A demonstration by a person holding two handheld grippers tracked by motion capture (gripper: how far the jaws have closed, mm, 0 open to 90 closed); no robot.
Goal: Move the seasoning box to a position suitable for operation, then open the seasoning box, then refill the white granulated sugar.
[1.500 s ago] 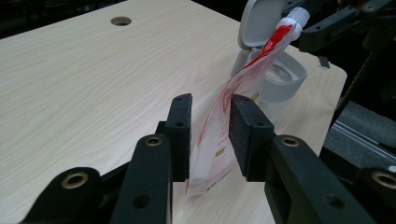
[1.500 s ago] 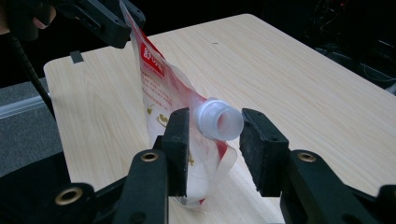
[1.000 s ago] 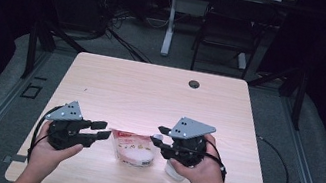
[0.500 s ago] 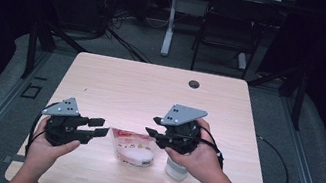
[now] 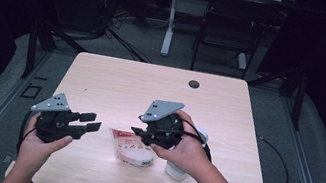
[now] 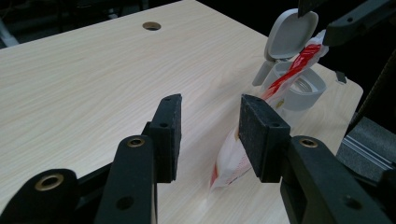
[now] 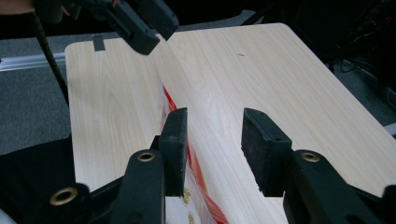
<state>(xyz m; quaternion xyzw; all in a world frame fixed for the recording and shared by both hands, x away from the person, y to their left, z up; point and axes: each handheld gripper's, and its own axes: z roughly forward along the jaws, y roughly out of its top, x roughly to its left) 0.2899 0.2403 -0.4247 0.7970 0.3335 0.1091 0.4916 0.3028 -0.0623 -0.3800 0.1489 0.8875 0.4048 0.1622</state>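
Note:
A white pouch with red print lies near the front of the pale wood table. In the left gripper view the pouch stands on edge behind my right-hand jaw and reaches up toward the other gripper. My left gripper is open, its jaws have just been opening, and nothing is between them. My right gripper hovers over the pouch, open, with the pouch beside its left jaw and not between the pads. A white jar with its flip lid up stands by the right hand.
A round cable hole sits near the table's far edge. The far half of the table is bare wood. A chair and another table's leg stand beyond it, and a cable loops on the floor at the right.
The right hand and its gripper have moved left and a little up, away from the white jar, which shows more now. The left hand has stayed about where it was.

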